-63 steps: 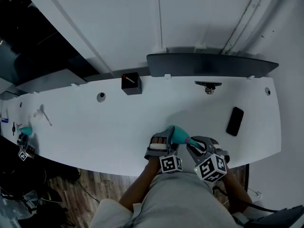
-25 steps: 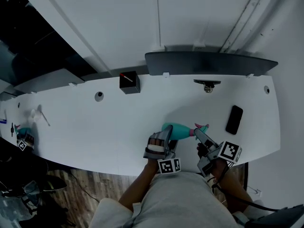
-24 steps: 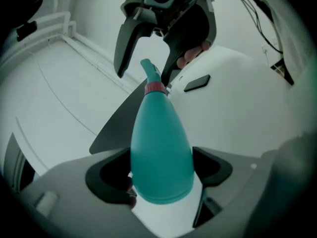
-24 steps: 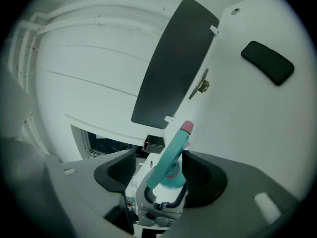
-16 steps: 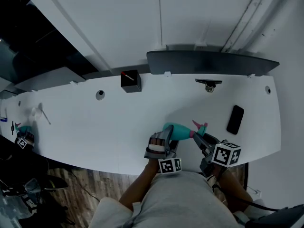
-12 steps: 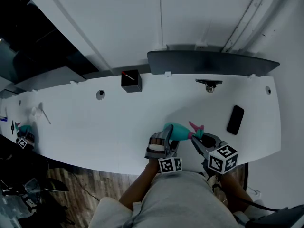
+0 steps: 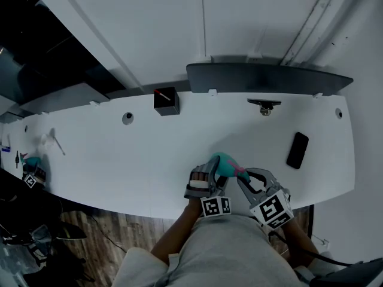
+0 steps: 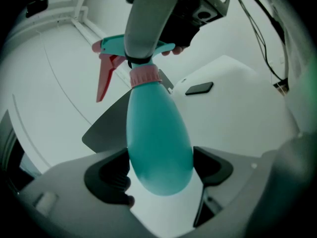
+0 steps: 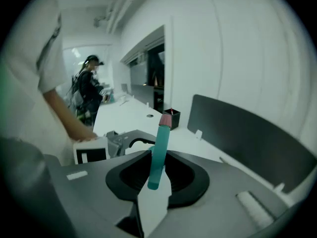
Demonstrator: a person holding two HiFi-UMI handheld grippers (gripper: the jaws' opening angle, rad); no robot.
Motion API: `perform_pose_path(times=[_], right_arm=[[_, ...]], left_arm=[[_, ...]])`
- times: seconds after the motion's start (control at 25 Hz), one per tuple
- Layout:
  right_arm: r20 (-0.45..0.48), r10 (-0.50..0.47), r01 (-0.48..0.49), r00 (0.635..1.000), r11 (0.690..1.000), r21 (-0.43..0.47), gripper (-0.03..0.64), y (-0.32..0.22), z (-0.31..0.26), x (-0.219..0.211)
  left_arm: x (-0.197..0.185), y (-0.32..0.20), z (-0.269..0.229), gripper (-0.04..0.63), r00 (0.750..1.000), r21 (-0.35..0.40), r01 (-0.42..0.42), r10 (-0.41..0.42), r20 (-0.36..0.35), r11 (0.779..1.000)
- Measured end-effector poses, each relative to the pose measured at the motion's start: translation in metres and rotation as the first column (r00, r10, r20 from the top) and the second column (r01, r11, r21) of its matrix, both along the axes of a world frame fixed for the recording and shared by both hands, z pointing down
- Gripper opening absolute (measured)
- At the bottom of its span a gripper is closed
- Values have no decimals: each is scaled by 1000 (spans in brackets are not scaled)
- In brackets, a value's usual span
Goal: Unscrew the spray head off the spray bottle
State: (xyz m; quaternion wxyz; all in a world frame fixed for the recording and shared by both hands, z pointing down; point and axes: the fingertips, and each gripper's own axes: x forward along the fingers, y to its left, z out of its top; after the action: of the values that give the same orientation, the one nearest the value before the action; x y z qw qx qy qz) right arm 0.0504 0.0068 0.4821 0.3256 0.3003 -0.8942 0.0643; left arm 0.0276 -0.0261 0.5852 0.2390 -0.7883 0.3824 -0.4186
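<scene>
A smooth, egg-shaped teal plastic bottle (image 7: 222,163) is held over a matte white desk (image 7: 137,154), left of a flat black phone (image 7: 297,150). The left gripper (image 7: 213,167) tilts slightly downward, its grey jaws spread wide and pressed on the bottle's rounded belly. The right gripper (image 7: 242,177), also left of the phone, has just closed its jaws to a narrow gap on the thin teal spray head (image 9: 159,148). Only the left gripper view shows the pink collar (image 8: 144,75) and red trigger (image 8: 105,78). Only the right gripper view shows a distant person (image 9: 89,93).
</scene>
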Motion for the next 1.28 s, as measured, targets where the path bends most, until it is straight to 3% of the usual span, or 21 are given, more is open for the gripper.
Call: perform_pose_path(times=[0.08,0.2,0.28,0.36,0.72,0.96,1.28], right_arm=[[-163,-167,191,972,971,142,91,11,0,-6],[-394,-323,443,860,857,265,91,29,5,-14],[-458,-361,518,812,807,284,91,35,8,-17],[-468,-373,537,801,792,289,91,37,8,-17],[-378,-349,465,858,840,279,91,32,5,-13],[-270,-330,399,905,878,265,91,29,-3,-15],[-210,-353,398,912,886,240,91,32,-7,-17]], left_arm=[[2,1,-1,394,1000,1,-9,9,-7,1000],[4,4,2,387,1000,-3,-27,27,2,1000],[4,5,4,385,999,-7,-33,33,7,999],[5,7,3,383,999,-9,-37,37,0,999],[6,8,2,383,999,-25,-47,47,-25,999],[6,6,-3,393,998,11,-37,38,-53,999],[9,9,-2,433,997,0,-56,56,-57,998]])
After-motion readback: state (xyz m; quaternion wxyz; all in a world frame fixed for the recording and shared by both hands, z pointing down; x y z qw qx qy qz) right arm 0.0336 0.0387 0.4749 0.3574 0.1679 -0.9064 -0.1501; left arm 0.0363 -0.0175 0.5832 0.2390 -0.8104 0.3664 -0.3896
